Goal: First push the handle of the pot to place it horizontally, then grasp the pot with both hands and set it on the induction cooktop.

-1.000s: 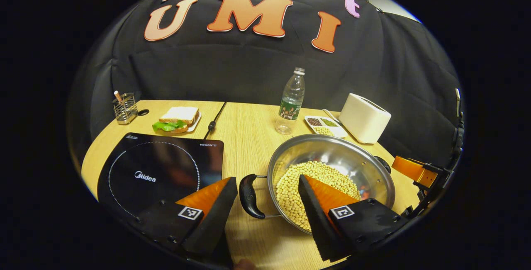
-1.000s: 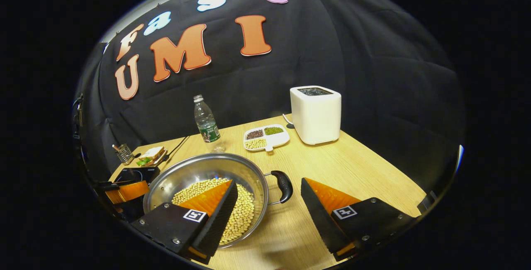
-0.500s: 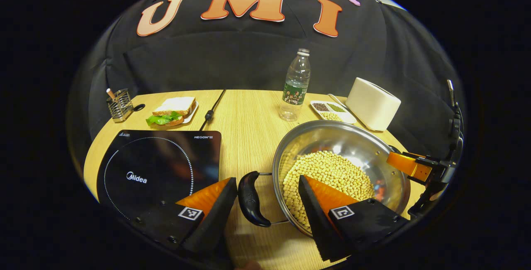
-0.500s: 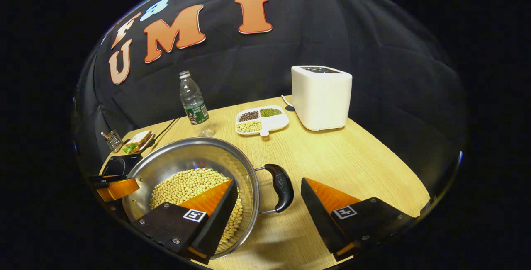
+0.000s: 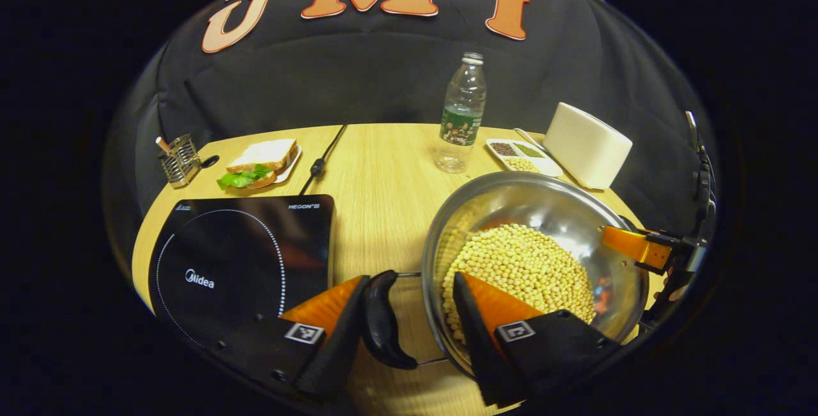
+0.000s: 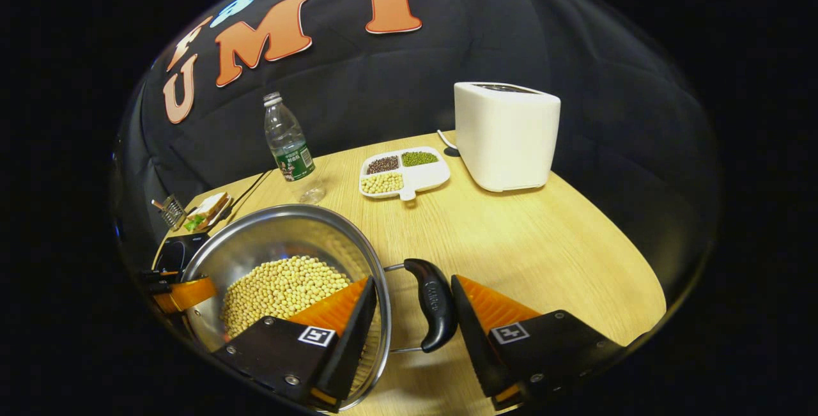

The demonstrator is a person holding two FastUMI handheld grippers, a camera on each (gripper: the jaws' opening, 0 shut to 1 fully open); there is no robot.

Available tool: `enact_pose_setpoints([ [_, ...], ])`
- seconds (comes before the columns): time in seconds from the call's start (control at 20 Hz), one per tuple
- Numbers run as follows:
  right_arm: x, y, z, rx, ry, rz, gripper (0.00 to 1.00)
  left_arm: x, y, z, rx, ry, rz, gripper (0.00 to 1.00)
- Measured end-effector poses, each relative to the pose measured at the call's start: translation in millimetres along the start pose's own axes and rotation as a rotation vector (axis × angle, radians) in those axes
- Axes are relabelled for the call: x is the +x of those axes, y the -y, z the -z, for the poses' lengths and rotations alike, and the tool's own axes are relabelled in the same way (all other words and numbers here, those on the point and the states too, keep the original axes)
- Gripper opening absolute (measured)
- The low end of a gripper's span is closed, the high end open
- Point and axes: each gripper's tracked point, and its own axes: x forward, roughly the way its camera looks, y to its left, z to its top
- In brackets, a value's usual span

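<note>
A steel pot (image 5: 549, 224) of pale beans sat on the wooden bench (image 5: 377, 173), with a person's two tools placed at its opposite sides; the left tool (image 5: 404, 326) had its fingers apart, straddling the pot's black side handle (image 5: 383, 323), one finger just outside the handle and the other over the pot's rim; the right tool (image 6: 409, 323) straddled the other handle (image 6: 434, 304) the same way, fingers apart and not yet clamped; this mirrored placement likely prepared a balanced two-sided lift so the beans would not spill; the black induction cooktop (image 5: 236, 256) lay just beyond the left tool's outer finger, bare and awaiting the pot.
</note>
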Motion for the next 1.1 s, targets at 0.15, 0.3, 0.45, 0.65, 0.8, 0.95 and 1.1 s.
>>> enact_pose_setpoints([
  [0.15, -1.8, -0.3, -0.7, -0.013, 0.005, -0.001, 0.66, 0.7, 0.7, -2.1, -0.081, -0.005, 0.014, 0.67],
  [0.3, -5.5, -1.7, -1.2, 0.011, -0.007, 0.001, 0.6, -1.0, 0.5, 1.0, -0.081, -0.017, 0.008, 0.63],
  [0.45, -5.4, -4.7, -2.4, 0.025, -0.01, 0.003, 0.59, -3.5, 1.3, 6.0, -0.093, -0.044, 0.011, 0.65],
  [0.65, -27.0, -8.9, -3.4, 0.038, 0.001, -0.01, 0.58, -19.4, -4.9, 4.8, -0.111, -0.033, 0.007, 0.62],
  [0.8, -35.1, -19.4, -7.7, 0.042, 0.008, -0.023, 0.58, -32.1, -13.1, 0.9, -0.119, -0.022, -0.003, 0.62],
  [0.95, -44.0, -33.9, -13.1, 0.046, 0.015, -0.037, 0.58, -46.7, -25.7, -5.0, -0.123, -0.011, -0.014, 0.62],
  [1.1, -51.7, -53.1, -20.9, 0.044, 0.023, -0.052, 0.58, -59.0, -42.2, -14.7, -0.122, -0.001, -0.029, 0.63],
])
